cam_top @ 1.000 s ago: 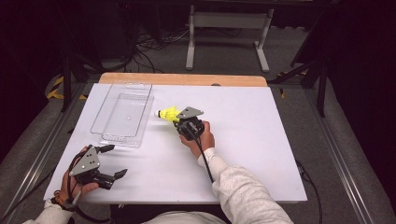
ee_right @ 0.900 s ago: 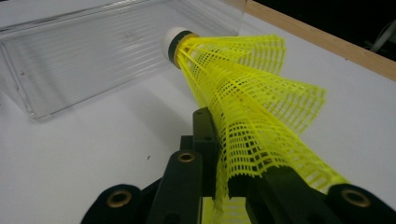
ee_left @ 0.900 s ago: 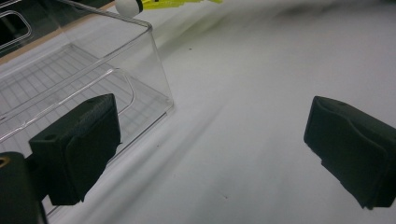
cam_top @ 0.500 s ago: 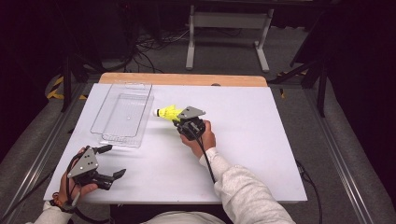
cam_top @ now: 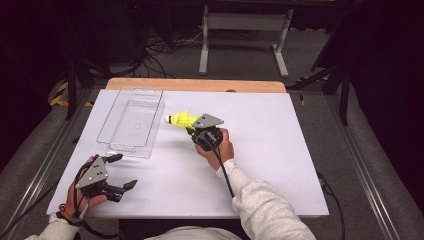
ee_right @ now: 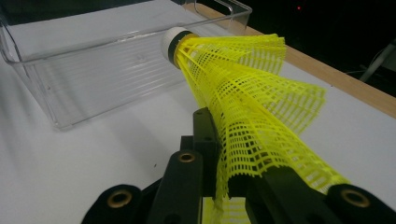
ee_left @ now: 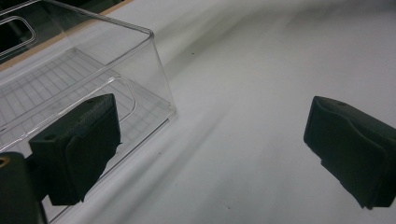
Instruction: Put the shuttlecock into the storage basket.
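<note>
Yellow plastic mesh crumples between the closed jaws of the right gripper point(cam_top: 192, 126), which pinches a shuttlecock point(cam_top: 181, 120) by its skirt so the white cork tip leads toward the clear plastic bin point(cam_top: 131, 123) just beside it, seemingly to be dropped in. The shuttlecock hangs above the white table point(cam_top: 280, 150), short of the bin's near wall. The left gripper point(cam_top: 120, 171) rests at the table's front edge, jaws spread wide and empty. Since a second ago the shuttlecock has edged slightly nearer the bin; the left gripper has not budged.
</note>
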{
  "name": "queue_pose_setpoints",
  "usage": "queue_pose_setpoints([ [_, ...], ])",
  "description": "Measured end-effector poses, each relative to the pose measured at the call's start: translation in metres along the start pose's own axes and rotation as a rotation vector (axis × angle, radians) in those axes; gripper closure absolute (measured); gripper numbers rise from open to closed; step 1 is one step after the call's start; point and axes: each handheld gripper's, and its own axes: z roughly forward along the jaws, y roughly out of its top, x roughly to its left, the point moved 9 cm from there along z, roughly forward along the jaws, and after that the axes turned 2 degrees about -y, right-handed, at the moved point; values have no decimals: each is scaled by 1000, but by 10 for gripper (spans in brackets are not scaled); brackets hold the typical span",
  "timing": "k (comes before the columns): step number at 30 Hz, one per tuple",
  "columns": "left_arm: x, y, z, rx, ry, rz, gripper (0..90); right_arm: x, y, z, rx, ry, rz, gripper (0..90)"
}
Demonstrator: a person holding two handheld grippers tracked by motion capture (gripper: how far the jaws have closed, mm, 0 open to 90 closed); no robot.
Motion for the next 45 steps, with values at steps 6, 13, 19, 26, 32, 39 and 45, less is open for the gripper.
queue_pose_setpoints([
  [6, 0, -1, -5, -5, 13, -7, 49, 0, 11, -2, -19, 5, -16, 870],
  [13, 0, -2, -7, -5, 17, -12, 49, 6, 26, 0, -32, 30, -39, 870],
  [19, 0, -2, -7, -6, 16, -8, 49, 17, 34, 5, -36, 53, -62, 871],
  [26, -1, -1, -8, -7, 18, -10, 49, 32, 44, 11, -44, 86, -83, 871],
  [32, -1, -1, -7, -6, 16, -10, 48, 40, 52, 18, -45, 109, -95, 871],
  [39, -1, -1, -8, -9, 15, -11, 48, 51, 61, 26, -47, 135, -115, 872],
  [45, -2, -1, -9, -16, 16, -10, 48, 64, 68, 33, -46, 164, -127, 872],
])
